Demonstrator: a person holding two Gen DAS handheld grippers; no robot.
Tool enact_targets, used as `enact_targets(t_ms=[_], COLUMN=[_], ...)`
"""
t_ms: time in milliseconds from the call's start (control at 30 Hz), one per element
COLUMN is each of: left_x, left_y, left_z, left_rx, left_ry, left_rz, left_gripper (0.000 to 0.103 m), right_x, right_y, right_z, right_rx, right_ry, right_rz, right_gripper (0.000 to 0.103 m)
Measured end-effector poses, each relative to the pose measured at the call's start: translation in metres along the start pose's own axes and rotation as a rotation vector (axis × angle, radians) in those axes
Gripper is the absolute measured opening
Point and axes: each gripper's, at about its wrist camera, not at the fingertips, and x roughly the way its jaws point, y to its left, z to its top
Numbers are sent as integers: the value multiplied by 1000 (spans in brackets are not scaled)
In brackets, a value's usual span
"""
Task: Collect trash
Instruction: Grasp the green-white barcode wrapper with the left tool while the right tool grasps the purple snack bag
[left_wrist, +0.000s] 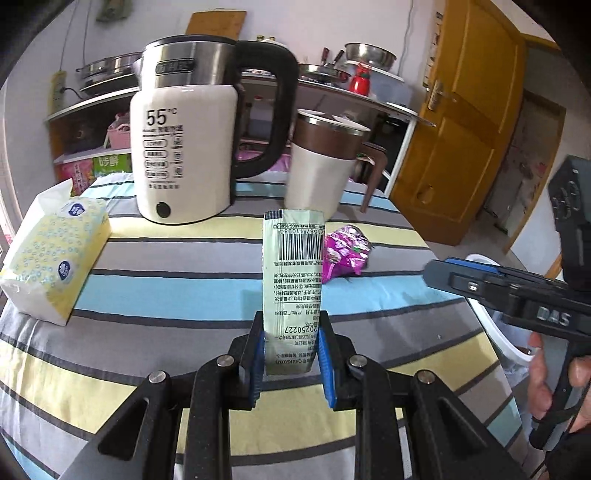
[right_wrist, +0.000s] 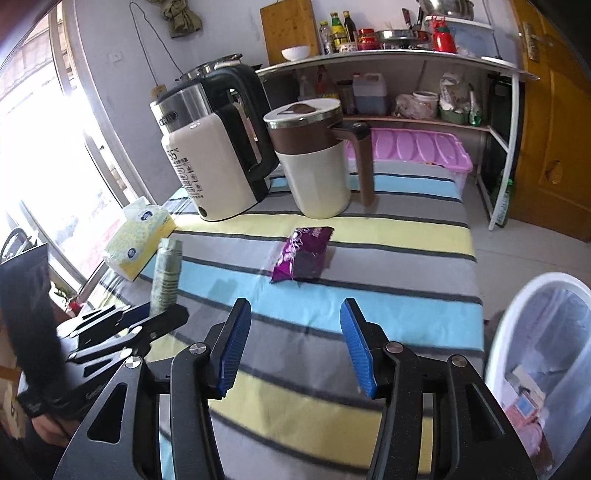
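Left claw (left_wrist: 291, 350) pinches a green sachet (left_wrist: 293, 273) upright; right claw (right_wrist: 295, 347) hangs spread, empty. Next, I judge: sachet to bin (right_wrist: 517, 332), then purple wrapper (right_wrist: 303, 253) off the worktop (right_wrist: 388, 236).

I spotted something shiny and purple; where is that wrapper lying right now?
The purple wrapper lies on the striped tablecloth, just in front of the brown-topped mug, ahead of the open right gripper.

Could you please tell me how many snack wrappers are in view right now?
2. A green wrapper is held upright in the left gripper; a purple wrapper lies on the striped tablecloth in front of the mug. Others may be hidden behind the kettle.
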Motion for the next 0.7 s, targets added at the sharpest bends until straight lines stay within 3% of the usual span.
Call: enact_targets(t_ms=[467, 633, 667, 700], left_x=[6, 12, 13, 14], left_y=[20, 20, 19, 19], left_z=[5, 4, 2, 0], left_rx=[-44, -33, -22, -16], left_ry=[-12, 22, 34, 46], left_rz=[-16, -39, -39, -40], left_gripper=[26, 26, 26, 26], right_x=[72, 85, 86, 85], right_y=[-16, -20, -20, -20], right_z=[38, 40, 40, 40], right_rx=[73, 105, 106, 101], right_ry=[68, 90, 89, 89], right_rz=[14, 40, 42, 40], right_gripper=[52, 51, 50, 37])
